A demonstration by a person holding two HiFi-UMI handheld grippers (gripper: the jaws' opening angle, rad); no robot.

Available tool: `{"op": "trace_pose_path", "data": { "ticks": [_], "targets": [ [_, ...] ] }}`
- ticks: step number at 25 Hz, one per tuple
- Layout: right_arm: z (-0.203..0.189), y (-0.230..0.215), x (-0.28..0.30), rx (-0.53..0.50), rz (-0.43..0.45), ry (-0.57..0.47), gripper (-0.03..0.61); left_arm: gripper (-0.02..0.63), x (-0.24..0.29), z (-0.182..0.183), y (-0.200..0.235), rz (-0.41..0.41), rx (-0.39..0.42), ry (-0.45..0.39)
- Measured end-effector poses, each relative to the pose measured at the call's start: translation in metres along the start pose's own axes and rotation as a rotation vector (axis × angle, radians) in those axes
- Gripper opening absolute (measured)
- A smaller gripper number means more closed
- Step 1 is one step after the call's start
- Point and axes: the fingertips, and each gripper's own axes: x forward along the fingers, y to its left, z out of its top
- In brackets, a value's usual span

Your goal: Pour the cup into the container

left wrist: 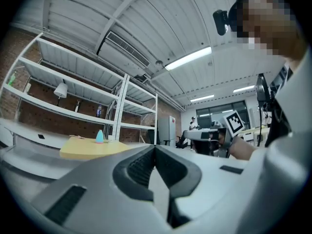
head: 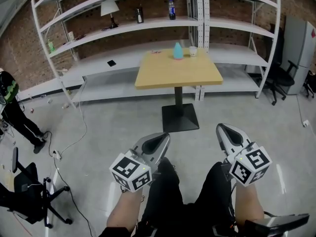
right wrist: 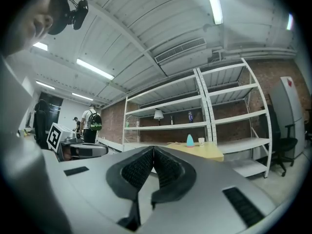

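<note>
Left gripper [head: 164,137] and right gripper [head: 221,128] hung low over the person's knees, well apart from the wooden table [head: 163,75], where a teal container [head: 177,51] stood beside a white cup [head: 193,51].

Your head camera looks steeply down past your knees; the yellow table [head: 173,75] stands well ahead. The cameras on your left gripper [head: 164,138] and right gripper [head: 220,128] sit low, both facing that same table from well back, which all three views share.

Turquoise container [head: 177,51], white cup [head: 193,51] (yellow table [head: 173,74])
</note>
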Motion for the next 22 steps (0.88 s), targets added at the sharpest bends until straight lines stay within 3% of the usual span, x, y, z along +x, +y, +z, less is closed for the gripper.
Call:
{"op": "trace_pose_path", "data": {
  "ticks": [9,22],
  "targets": [
    [-0.012,-0.095,0.132,0.010,-0.051,0.030,0.000,0.002,0.114,0.001,0.136,-0.011,-0.014,-0.012],
    [-0.009,-0.251,0.316,0.053,-0.079,-0.025,0.002,0.002,0.303,0.013,0.287,-0.060,0.058,0.016]
  ]
}}
